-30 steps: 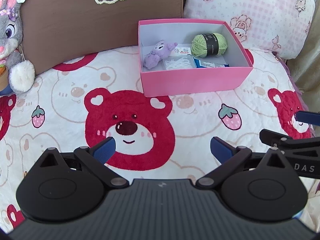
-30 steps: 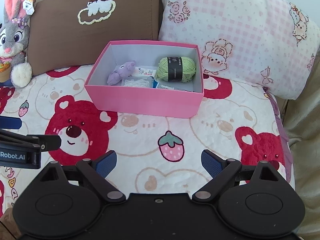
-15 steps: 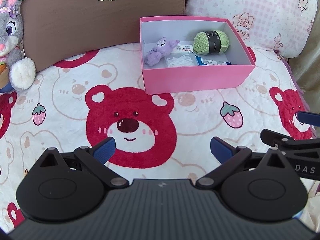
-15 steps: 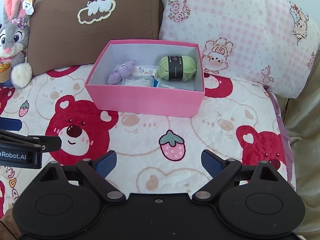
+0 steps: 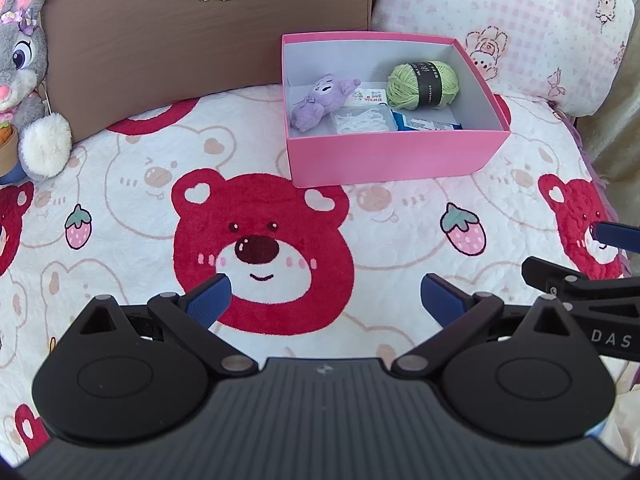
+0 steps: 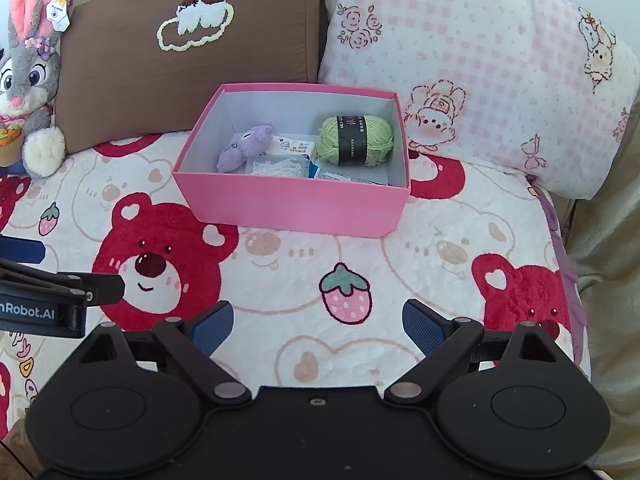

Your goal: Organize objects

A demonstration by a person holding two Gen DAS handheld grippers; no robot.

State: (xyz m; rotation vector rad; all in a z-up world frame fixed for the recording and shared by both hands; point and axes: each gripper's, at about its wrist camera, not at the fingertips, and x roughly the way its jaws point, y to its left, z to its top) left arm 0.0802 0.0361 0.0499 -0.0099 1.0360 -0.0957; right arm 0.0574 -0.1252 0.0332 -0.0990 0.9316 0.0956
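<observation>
A pink box (image 5: 396, 156) (image 6: 292, 206) sits on the bear-print blanket near the pillows. Inside lie a purple plush (image 5: 320, 100) (image 6: 246, 146), a green yarn ball (image 5: 424, 85) (image 6: 356, 140), a clear packet of white thread (image 5: 362, 119) (image 6: 278, 167) and a blue-edged packet (image 5: 428, 123) (image 6: 340, 176). My left gripper (image 5: 325, 298) hangs open and empty over the red bear print, well short of the box. My right gripper (image 6: 318, 326) is open and empty too, above the strawberry print in front of the box.
A brown pillow (image 5: 200, 40) (image 6: 188, 60) and a pink checked pillow (image 5: 504, 28) (image 6: 472, 60) lean behind the box. A grey rabbit plush (image 5: 24, 80) (image 6: 28, 84) sits at far left. The blanket (image 5: 120, 200) ends at the right, beside beige fabric (image 6: 608, 240).
Both views have shifted slightly, the box sitting a little higher and closer to centre. Both grippers stay open and empty; nothing was picked up or set down.
</observation>
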